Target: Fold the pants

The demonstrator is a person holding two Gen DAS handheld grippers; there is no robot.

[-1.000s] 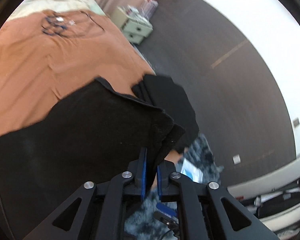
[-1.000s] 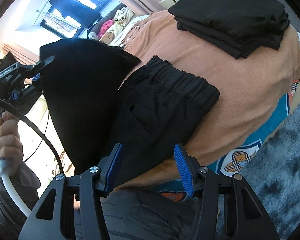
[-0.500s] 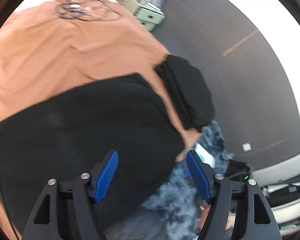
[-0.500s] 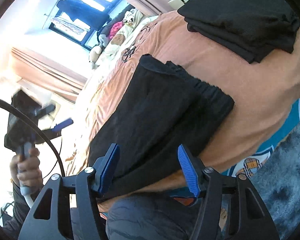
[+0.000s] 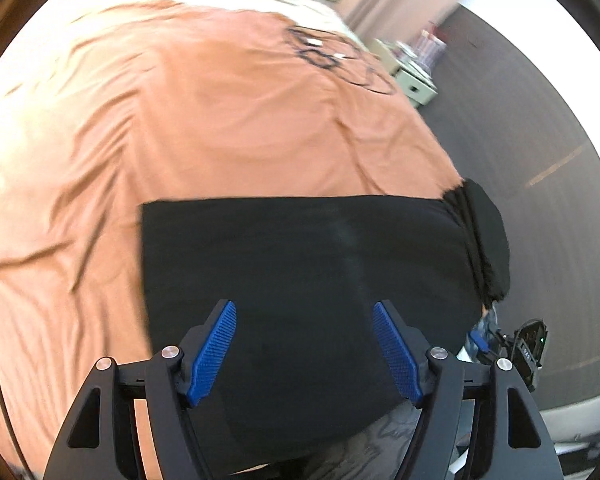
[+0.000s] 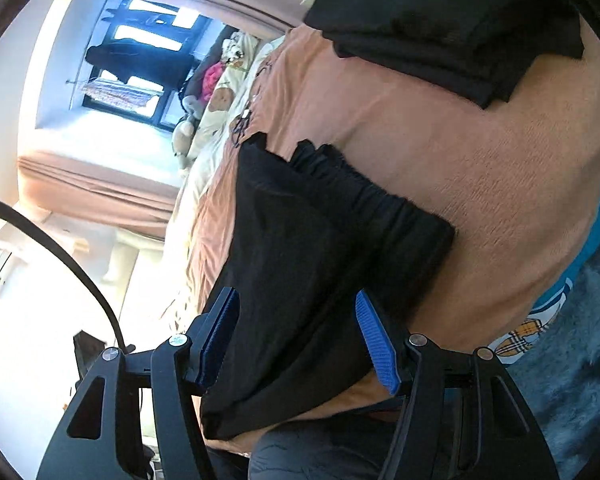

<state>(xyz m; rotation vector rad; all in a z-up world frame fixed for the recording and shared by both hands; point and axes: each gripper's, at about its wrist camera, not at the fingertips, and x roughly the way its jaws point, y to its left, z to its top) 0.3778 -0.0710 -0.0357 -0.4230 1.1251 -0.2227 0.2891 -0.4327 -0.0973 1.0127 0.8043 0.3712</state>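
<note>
The black pants point(image 5: 300, 272) lie folded in half on the orange bed cover point(image 5: 220, 120), near the bed's front edge. My left gripper point(image 5: 304, 308) hovers over their near part, pointing steeply down, open, with nothing between its blue pads. In the right wrist view the same pants point(image 6: 308, 248) show their gathered waistband point(image 6: 372, 196) at the far end. My right gripper point(image 6: 297, 296) stands open above the near end, its pads apart and off the cloth.
A stack of folded black clothes point(image 6: 440, 28) sits on the bed's corner, beyond the waistband, also seen at the pants' right end point(image 5: 488, 232). Black cords point(image 5: 332, 56) lie further up the bed. A pale nightstand point(image 5: 414, 80) and a shaggy grey rug point(image 6: 572, 340) are beside the bed.
The left gripper let go of the lifted pants end, opened wide and swung back to the left. The pants now lie folded flat. The right gripper drew a little closer.
</note>
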